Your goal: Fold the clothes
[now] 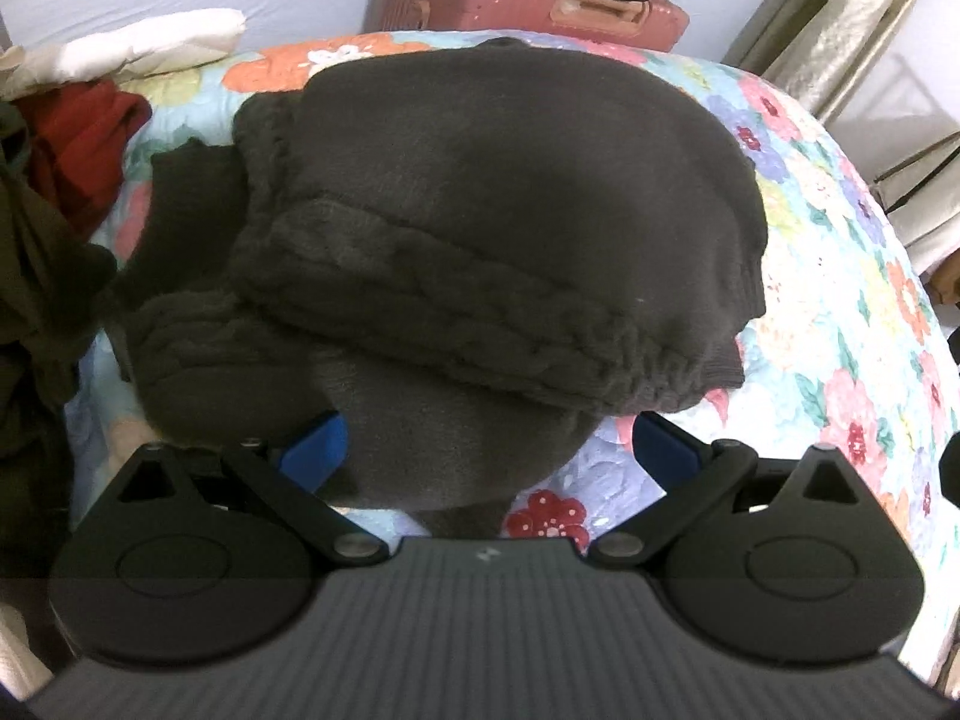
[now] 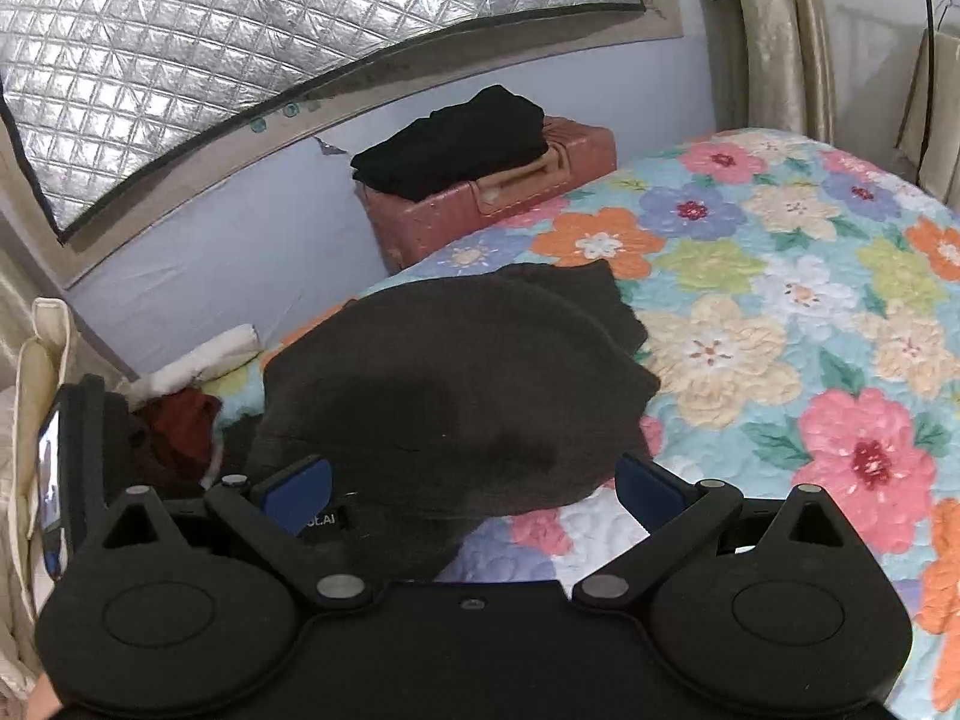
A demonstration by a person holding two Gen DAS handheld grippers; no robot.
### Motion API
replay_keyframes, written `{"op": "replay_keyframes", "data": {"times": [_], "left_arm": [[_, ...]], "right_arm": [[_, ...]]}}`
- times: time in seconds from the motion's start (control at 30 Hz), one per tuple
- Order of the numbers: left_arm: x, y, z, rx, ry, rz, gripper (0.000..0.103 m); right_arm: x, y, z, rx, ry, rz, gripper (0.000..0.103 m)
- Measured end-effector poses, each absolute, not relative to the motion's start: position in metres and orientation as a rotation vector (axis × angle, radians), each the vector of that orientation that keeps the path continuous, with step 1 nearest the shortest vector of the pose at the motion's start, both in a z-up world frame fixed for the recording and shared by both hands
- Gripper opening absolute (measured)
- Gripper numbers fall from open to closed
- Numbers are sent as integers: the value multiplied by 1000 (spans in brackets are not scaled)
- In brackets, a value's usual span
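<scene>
Left wrist view: dark brown knit sweater (image 1: pixel 480 228) lying folded on floral quilt (image 1: pixel 840 300), cable-knit sleeve across front. Left gripper (image 1: pixel 489 450) at sweater's near edge, jaws spread wide, grasping nothing. Red garment (image 1: pixel 78 144) left of sweater; pink suitcase (image 1: pixel 528 0) beyond sweater.

Right wrist view: sweater (image 2: pixel 450 384) on quilt (image 2: pixel 780 312). Right gripper (image 2: pixel 474 489) over sweater's near edge, jaws released, empty. Suitcase (image 2: pixel 510 204) beyond sweater, black folded clothes (image 2: pixel 456 138) on top.
</scene>
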State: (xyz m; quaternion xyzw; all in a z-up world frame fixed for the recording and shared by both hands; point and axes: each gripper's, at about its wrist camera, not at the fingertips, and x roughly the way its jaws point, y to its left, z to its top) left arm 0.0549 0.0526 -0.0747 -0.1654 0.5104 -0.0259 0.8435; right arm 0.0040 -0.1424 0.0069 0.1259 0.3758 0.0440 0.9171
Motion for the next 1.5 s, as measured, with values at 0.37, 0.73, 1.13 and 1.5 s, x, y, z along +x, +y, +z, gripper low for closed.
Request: {"op": "replay_keyframes", "data": {"times": [0.37, 0.73, 1.13, 1.5], "left_arm": [[60, 61, -81, -381, 1081, -43, 103], [46, 102, -67, -559, 887, 48, 103], [53, 143, -93, -670, 905, 36, 73], [83, 119, -141, -560, 949, 82, 103]], "right_arm": [[12, -135, 0, 283, 734, 159, 102], [45, -141, -11, 307, 735, 182, 103], [114, -168, -55, 453, 772, 90, 100], [188, -208, -123, 559, 886, 90, 102]]}}
